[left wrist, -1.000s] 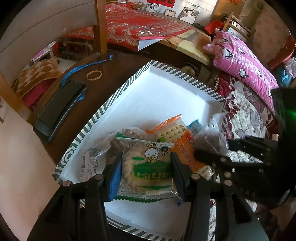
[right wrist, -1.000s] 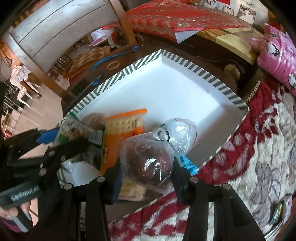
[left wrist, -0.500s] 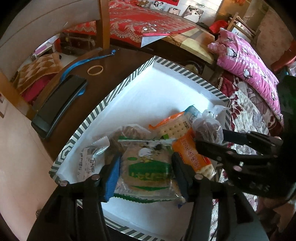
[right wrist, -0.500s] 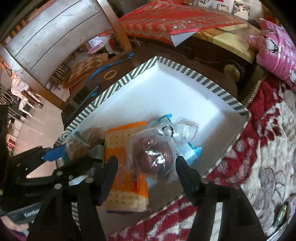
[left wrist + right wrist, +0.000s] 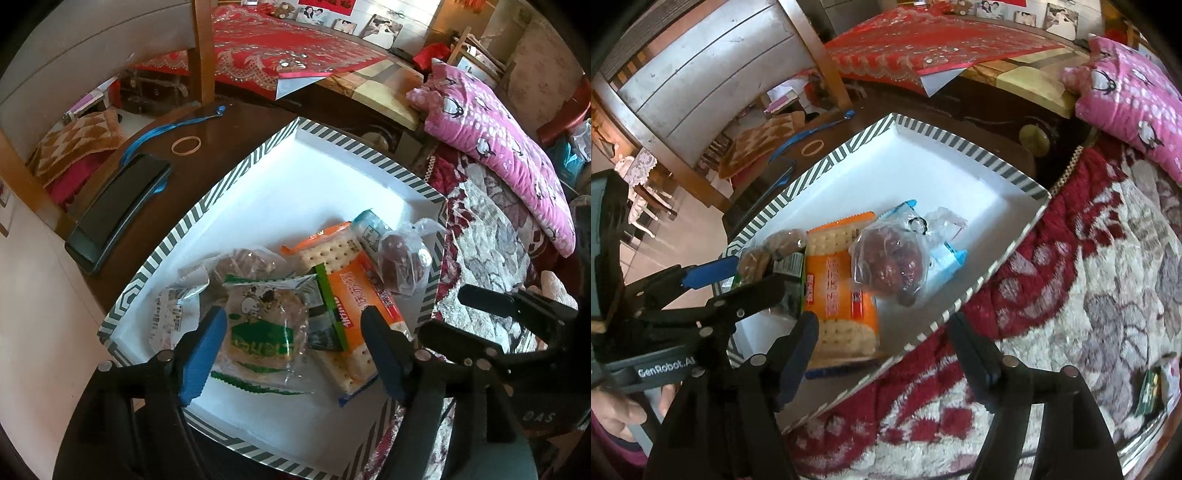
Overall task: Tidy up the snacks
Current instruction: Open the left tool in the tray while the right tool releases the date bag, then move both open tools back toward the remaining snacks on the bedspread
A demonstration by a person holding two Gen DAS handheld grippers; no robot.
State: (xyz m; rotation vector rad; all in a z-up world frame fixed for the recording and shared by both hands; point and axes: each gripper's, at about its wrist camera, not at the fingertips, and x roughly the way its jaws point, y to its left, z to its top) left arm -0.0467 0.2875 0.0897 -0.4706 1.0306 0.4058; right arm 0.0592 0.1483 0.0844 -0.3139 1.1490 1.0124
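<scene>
While both claws hang open over the tray [image 5: 236, 173], their jaws having just been spreading with nothing pressed between them, most of the sorting looks done: five snacks lie bunched in the near corner of the white, stripe-rimmed tray. Under the left claw [image 5: 291, 350] sits the green cake pack [image 5: 264, 325], loose between the blue pads without touching either. Beside it lie the orange crackers [image 5: 354, 291], partly over a clear bag of brown biscuits [image 5: 240, 262] and a small white packet [image 5: 173, 314]. Against the right rim rests the bag of dates [image 5: 890, 258], lying on a blue-and-white packet [image 5: 945, 258]; the right claw [image 5: 882, 354] stands back from it, straddling the tray's edge. What seems left is one green packet [image 5: 1150, 387] out on the blanket [image 5: 1071, 314], well apart from the tray, and perhaps spreading the pile, since the far half of the tray is bare. Left of the tray, the dark surface [image 5: 229, 125] holds a phone [image 5: 118, 210], a blue lanyard [image 5: 162, 133] and a rubber band [image 5: 186, 145]. The two claws stand close together, and I judge that the likeliest snag.
</scene>
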